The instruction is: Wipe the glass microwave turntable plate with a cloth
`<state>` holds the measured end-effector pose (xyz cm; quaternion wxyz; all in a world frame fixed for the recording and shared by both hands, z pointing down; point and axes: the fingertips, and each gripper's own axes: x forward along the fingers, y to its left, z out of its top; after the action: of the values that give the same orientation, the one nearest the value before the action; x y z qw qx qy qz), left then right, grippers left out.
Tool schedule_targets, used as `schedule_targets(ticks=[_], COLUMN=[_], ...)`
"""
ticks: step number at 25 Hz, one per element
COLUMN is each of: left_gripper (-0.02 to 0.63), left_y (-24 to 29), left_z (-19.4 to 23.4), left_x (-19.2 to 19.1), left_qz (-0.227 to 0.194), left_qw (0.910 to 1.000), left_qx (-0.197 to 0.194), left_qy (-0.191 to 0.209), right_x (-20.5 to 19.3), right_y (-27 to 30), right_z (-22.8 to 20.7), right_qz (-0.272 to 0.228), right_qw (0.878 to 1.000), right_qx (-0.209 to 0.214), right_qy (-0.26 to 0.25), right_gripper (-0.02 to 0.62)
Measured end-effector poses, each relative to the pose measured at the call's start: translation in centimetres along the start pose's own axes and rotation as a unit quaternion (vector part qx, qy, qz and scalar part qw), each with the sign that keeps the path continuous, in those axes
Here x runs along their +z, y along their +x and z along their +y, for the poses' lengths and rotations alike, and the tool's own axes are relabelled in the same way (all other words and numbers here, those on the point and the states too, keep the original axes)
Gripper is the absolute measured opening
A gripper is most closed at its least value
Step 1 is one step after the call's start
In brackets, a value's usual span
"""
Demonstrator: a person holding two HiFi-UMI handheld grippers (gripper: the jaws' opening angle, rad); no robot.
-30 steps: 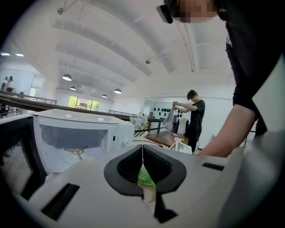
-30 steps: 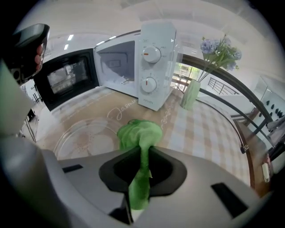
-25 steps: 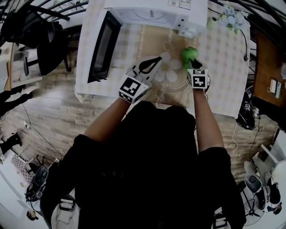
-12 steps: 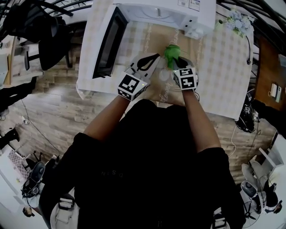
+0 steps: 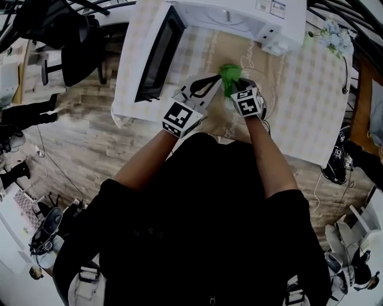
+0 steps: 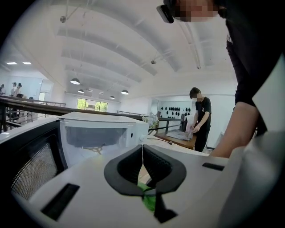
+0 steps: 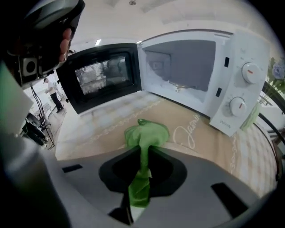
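**Item under task.** The glass turntable plate (image 5: 269, 98) lies on the tabletop (image 5: 305, 89) at upper centre of the head view. It sits in front of the microwave (image 5: 239, 15) and under both tongs. It is clear glass, so only a faint arc of rim shows. No smear or dry patch can be read on it.

**Cloth.** The green cloth (image 5: 230, 75) is bunched and hangs down onto the plate area. The right tongs (image 7: 141, 178) pinch it firmly, and its tail runs back between the jaws.

**Left tongs** (image 6: 142, 164). The jaws are pressed together with only a hairline between them. Whether the glass rim sits in that line cannot be told.

**Surroundings.** The microwave door (image 5: 158, 54) stands open at upper left, and the cavity shows no plate inside. A tan runner (image 7: 200, 133) with script lettering covers the tabletop.

**Progress (judgement).** The plate is out, the cloth is gripped and set on the glass, so wiping appears to be under way. The share of the surface already covered cannot be judged. The rest of the face and the rim are presumably still to do.
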<state>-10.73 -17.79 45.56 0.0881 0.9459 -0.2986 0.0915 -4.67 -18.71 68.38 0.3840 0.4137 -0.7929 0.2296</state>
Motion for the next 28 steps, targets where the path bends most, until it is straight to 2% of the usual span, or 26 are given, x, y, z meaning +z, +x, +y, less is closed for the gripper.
schedule_targets(ticks=[5,12,28], left_gripper=[0.021,0.021,0.021], left_y=[-0.1,1.0,3.2], left_z=[0.0,-1.0,-3.7], left_x=[-0.6,-0.4,-0.4], left_qz=[0.009,0.009,0.011], left_qw=[0.9999,0.9997,0.9981], left_qx=[-0.005,-0.023,-0.061], left_qy=[-0.002,-0.001,0.000], right_x=[-0.2,-0.9,-5.8], right_y=[0.5,-0.1,-3.8], right_z=[0.3,-0.4,-5.7], right_qz=[0.017,0.030,0.053], right_qw=[0.997,0.994,0.995], right_qx=[-0.011,-0.018,-0.069], right_qy=[-0.069,-0.100,-0.052], right_gripper=[0.055,0.055,0.055])
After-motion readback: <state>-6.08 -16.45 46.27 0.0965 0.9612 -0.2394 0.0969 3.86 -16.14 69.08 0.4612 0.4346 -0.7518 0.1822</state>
